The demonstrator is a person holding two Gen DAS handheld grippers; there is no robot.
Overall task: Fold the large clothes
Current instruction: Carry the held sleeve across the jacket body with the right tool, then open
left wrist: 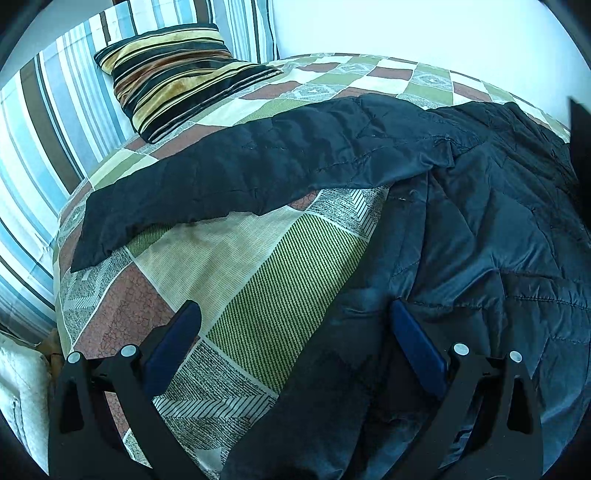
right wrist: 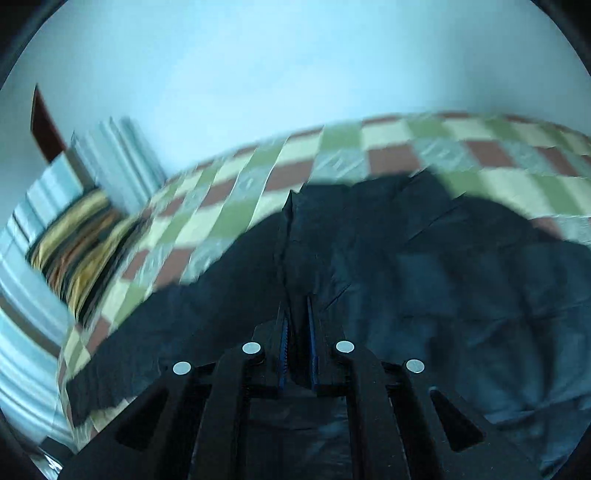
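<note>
Jacket (left wrist: 461, 229), dark navy, quilted, slightly glossy, spread on the bed (left wrist: 240, 258). Left wrist view: body of the garment heaped over the bed's right side, creased and stitched in diagonal panels; one sleeve (left wrist: 240, 177) laid out flat, reaching toward the bed's left edge, cuff end just short of it. Left gripper (left wrist: 295, 325) held above the near edge with jaws wide and nothing between them; left finger (left wrist: 177, 339) over bare bedspread, right finger (left wrist: 413, 343) over the jacket's near hem. Bedspread a patchwork of green, cream, brick-red and grey printed squares. Striped velvet cushion (left wrist: 177, 81), black and gold, at the far left corner, leaning against blue-and-brown striped pillows (left wrist: 48, 122). Pale wall (left wrist: 406, 29) behind.

Right wrist view, blurred: jacket (right wrist: 443, 277) filling the lower and right part, dark and rumpled. Right gripper (right wrist: 297, 306) with jaws narrowed almost together, pinching a raised ridge of jacket fabric (right wrist: 291, 236) that stands up just ahead of the fingertips. Checked bedspread (right wrist: 351, 147) showing along the far edge; cushion (right wrist: 77, 236) and striped pillows (right wrist: 110, 158) at the left; plain pale wall (right wrist: 295, 66) above.
</note>
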